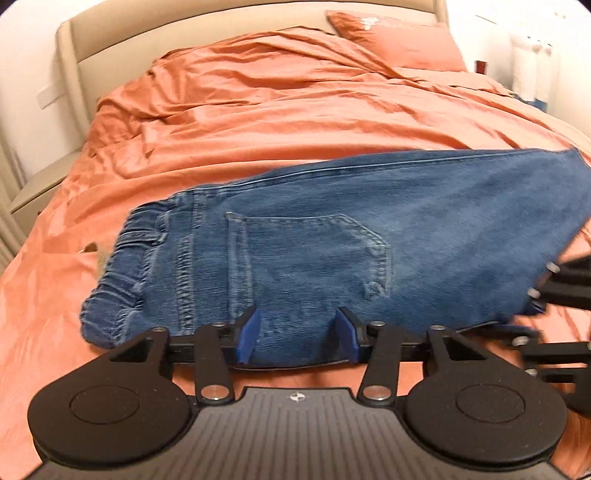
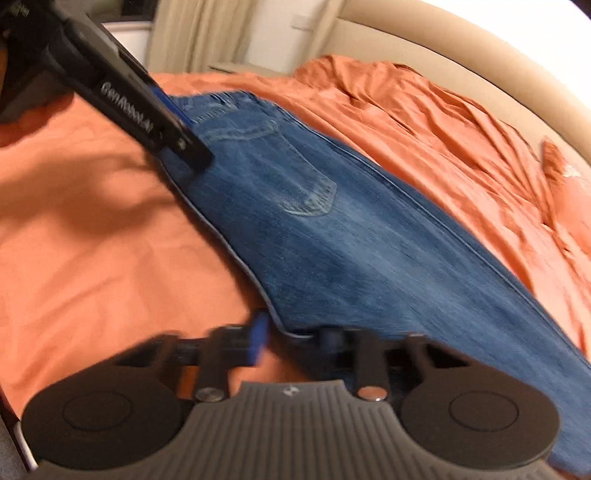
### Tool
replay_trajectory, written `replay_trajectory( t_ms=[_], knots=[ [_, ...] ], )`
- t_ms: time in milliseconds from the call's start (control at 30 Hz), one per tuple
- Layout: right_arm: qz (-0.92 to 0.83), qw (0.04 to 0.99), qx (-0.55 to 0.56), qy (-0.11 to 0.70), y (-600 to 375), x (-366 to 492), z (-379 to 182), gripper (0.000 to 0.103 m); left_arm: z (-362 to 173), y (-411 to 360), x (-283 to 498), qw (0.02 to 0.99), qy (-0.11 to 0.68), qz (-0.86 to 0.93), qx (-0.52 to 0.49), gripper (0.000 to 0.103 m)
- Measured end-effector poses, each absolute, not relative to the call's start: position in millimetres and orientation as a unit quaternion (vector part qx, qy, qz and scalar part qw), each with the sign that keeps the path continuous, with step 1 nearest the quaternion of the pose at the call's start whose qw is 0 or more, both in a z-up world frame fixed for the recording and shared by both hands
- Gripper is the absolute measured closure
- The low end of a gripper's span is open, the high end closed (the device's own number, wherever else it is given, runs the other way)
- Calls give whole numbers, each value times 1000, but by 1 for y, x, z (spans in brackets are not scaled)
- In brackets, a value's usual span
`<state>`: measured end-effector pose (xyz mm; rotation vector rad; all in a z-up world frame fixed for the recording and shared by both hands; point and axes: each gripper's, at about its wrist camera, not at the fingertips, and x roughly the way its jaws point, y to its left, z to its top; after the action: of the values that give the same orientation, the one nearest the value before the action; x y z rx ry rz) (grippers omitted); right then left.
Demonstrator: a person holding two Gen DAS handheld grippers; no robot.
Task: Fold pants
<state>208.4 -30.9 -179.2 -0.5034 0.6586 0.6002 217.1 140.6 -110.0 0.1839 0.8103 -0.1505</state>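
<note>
Orange duvet [image 1: 258,110] covers bed, beige headboard [image 1: 184,26] behind, orange pillow [image 1: 399,40] at far right. Blue jeans [image 1: 351,240] lie folded lengthwise across duvet, elastic waistband [image 1: 122,273] to your left, back pocket [image 1: 306,254] up. Your left gripper [image 1: 297,338]: jaws partly apart, straddling near edge of jeans, pads not pressing. Your right gripper [image 2: 295,338]: blurred at jeans' near edge; grip cannot be told.

Blue denim pants [image 1: 332,240], folded lengthwise with one leg over the other, lying flat across an orange bed cover, elastic gathered waistband at one end, back pocket facing up, side seam along the far edge, near edge slightly blurred
</note>
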Motion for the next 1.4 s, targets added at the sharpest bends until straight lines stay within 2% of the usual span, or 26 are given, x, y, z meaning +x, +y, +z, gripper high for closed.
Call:
replay_trajectory(
  t_ms=[67, 167, 300, 500, 600, 767, 800, 867, 933, 1067, 1200, 1333, 1400],
  knots=[
    [287, 874, -217, 325, -43, 202, -174, 98, -110, 146, 220, 912, 397, -63, 80, 49],
    [287, 869, -224, 336, -43, 195, -183, 100, -117, 151, 231, 906, 416, -44, 70, 58],
    [275, 867, -203, 363, -43, 198, -198, 101, -137, 152, 250, 883, 461, -2, 88, 64],
    [277, 857, -169, 401, -52, 206, -198, 103, -157, 157, 270, 869, 486, 31, 86, 63],
    [279, 859, -162, 398, -65, 197, -194, 103, -147, 150, 275, 864, 492, 52, 91, 65],
    [258, 871, -66, 412, -113, 201, -167, 103, -114, 132, 256, 881, 459, 43, 112, 65],
    [248, 875, -44, 413, -128, 199, -163, 100, -107, 127, 253, 884, 453, 35, 106, 65],
    [223, 883, 5, 413, -159, 204, -151, 84, -91, 116, 250, 891, 444, 20, 98, 65],
    [194, 889, 58, 410, -196, 206, -141, 72, -78, 100, 254, 895, 436, 0, 98, 65],
    [124, 894, 166, 397, -279, 216, -122, 62, -67, 61, 267, 897, 427, -45, 109, 65],
    [17, 902, 249, 353, -380, 214, -107, 59, -63, 20, 280, 895, 421, -84, 119, 65],
    [-55, 869, 371, 323, -482, 206, -110, 40, -70, -23, 301, 890, 423, -122, 119, 65],
    [-78, 854, 413, 306, -526, 202, -118, 40, -77, -49, 312, 885, 427, -140, 123, 65]
  ],
)
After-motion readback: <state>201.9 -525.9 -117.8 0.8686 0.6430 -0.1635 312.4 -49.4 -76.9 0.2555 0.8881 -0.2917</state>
